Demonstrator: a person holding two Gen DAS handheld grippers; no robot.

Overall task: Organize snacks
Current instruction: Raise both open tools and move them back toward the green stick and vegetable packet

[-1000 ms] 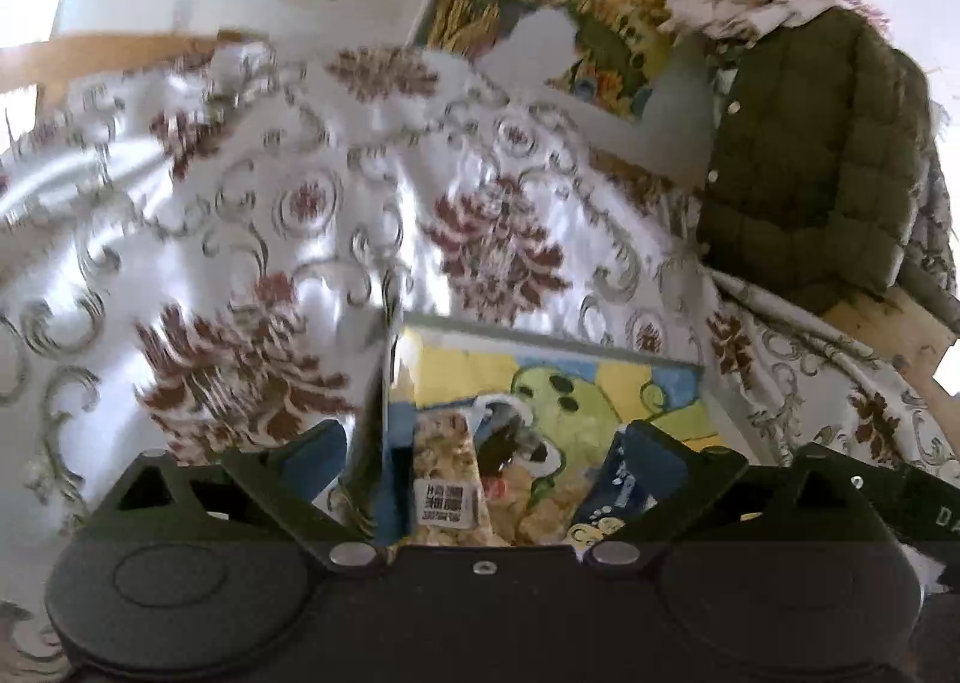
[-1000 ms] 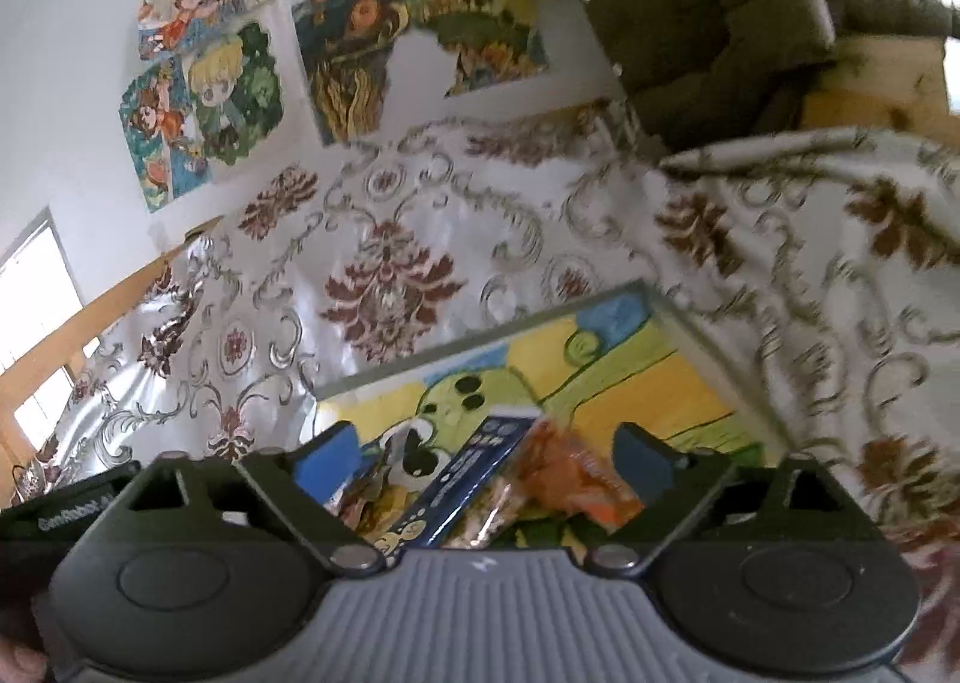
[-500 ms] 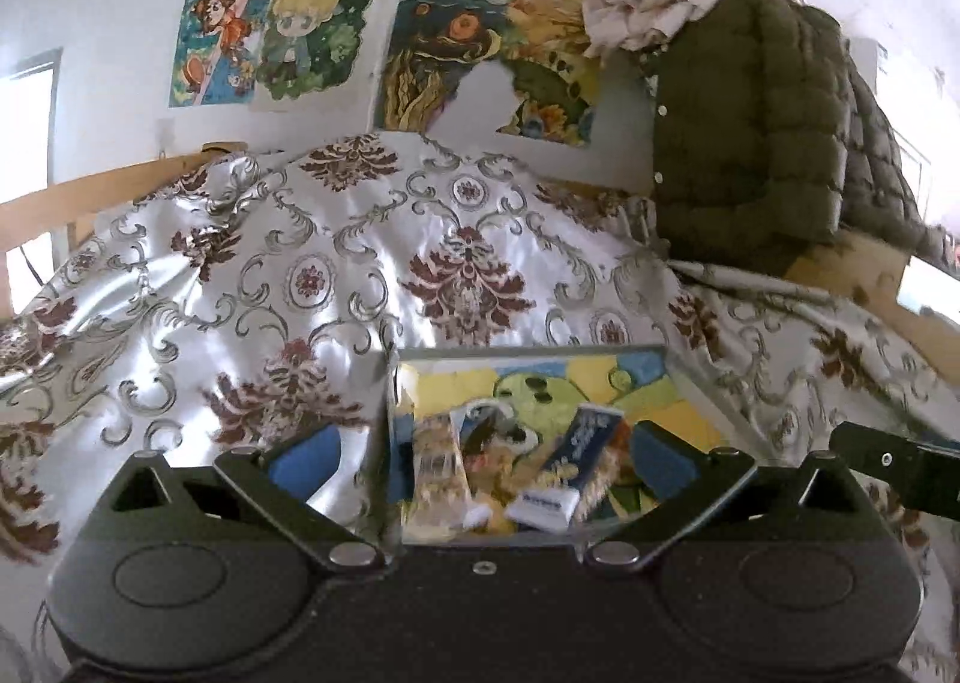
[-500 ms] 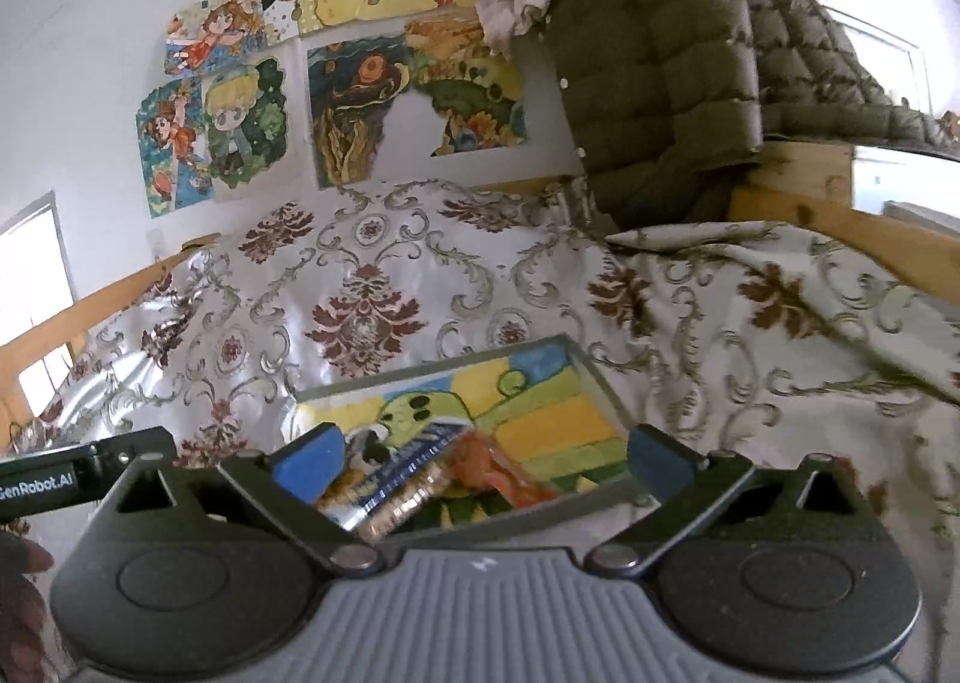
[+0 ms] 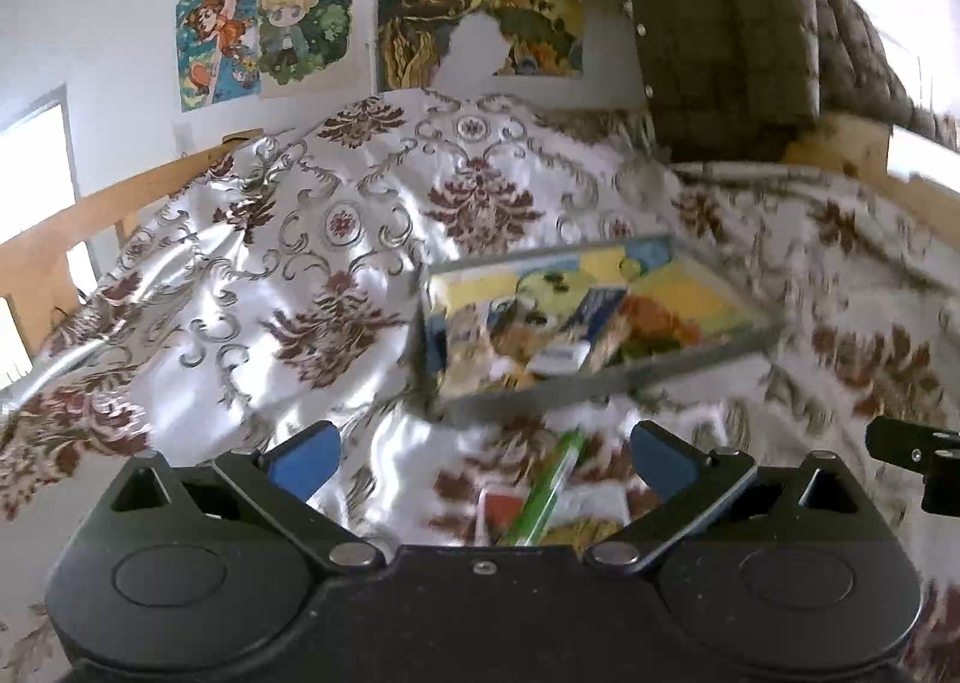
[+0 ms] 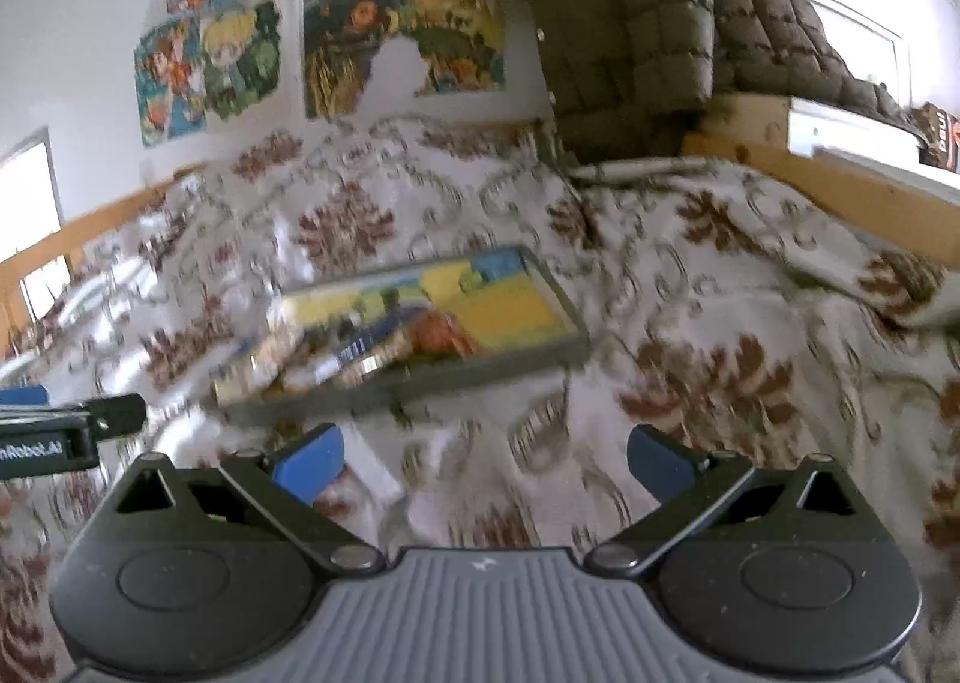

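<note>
1. Left tool (image 5: 480, 452), right tool (image 6: 483, 455): both released, empty, now drawn back from tray (image 5: 606, 383).
2. Tray: mid-bed, holding snack packets (image 5: 576, 332).
3. Green stick snack (image 5: 549, 488): loose on bedspread (image 5: 270, 263) at near edge, likely next.

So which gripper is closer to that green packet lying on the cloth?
Left. The left gripper hangs open right over the green packet, which lies between its fingers. The right gripper is off to the side, open above bare cloth.

Glossy satin bedspread (image 5: 252, 263), quilted matt jacket (image 6: 630, 23)
</note>
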